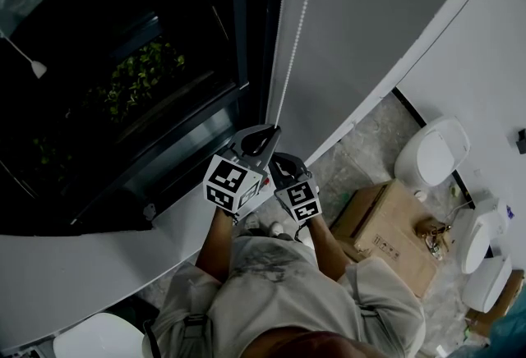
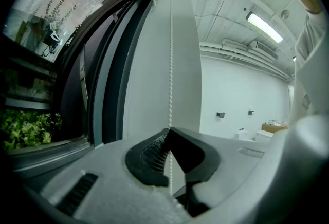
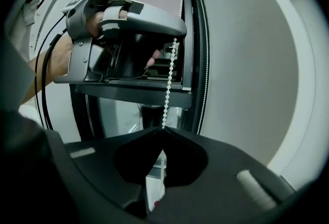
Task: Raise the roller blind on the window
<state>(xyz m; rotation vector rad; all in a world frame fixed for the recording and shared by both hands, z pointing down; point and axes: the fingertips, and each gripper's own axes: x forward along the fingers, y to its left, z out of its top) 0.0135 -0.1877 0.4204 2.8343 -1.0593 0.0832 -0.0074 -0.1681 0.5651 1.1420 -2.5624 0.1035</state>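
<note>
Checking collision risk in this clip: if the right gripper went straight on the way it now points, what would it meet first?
Probably the left gripper, shut on the bead chain just ahead, slightly off centre; depth is unclear.

Left hand-held gripper and right hand-held gripper bear black-and-white marker cubes.

Grey roller blind lowered; white bead chain straight alongside.
</note>
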